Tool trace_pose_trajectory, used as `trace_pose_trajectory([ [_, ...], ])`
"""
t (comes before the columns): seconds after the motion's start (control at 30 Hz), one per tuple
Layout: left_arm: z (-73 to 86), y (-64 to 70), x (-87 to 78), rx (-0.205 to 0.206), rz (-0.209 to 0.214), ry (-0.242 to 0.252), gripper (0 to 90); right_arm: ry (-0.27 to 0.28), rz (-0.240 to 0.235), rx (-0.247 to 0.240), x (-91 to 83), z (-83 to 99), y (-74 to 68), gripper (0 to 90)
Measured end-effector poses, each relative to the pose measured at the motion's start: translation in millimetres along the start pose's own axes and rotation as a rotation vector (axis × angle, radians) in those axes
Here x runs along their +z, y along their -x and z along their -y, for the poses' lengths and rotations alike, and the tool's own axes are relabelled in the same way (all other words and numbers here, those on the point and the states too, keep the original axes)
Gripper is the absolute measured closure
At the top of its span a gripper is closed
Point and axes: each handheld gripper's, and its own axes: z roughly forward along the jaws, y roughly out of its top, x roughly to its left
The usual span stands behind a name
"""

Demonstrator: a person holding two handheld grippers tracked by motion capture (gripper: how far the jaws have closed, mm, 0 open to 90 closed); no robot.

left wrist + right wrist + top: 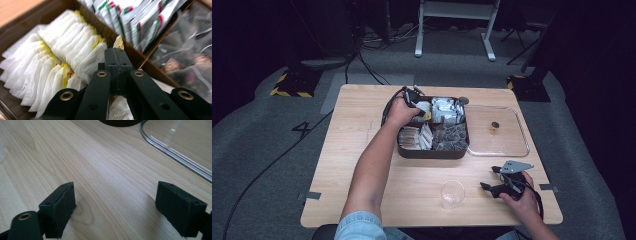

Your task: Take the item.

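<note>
Left gripper view: left tongs (117,53) clenched on a tea packet (119,43); neighbouring packets (75,47) may lift too. Right tongs (115,205) released.

The person is wearing a rolled light-blue denim sleeve (358,224). The black two-jaw left gripper (117,58) is showing brass-ringed rivets; the black right gripper (495,179), trailing a black cable, is carrying a grey three-cornered plate (515,166).
</note>
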Motion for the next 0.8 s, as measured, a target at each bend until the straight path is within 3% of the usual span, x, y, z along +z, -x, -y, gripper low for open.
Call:
trace_pose_trajectory([
  [0.13,-0.4,3.3,-9.3,0.017,0.006,0.01,90.0,0.001,0.001,-0.002,0.0,0.0,0.1,16.5],
  [0.37,1.0,13.8,-36.6,0.042,0.046,0.089,90.0,0.0,0.0,0.0,0.0,0.0,0.0,16.5],
  [0.67,14.1,31.1,-68.5,0.081,0.07,0.143,90.0,0.0,0.0,-0.002,0.0,0.1,0.1,16.5],
  [0.8,22.4,44.7,-86.0,0.101,0.09,0.158,90.0,0.0,0.0,-0.002,0.0,0.1,0.1,16.5],
])
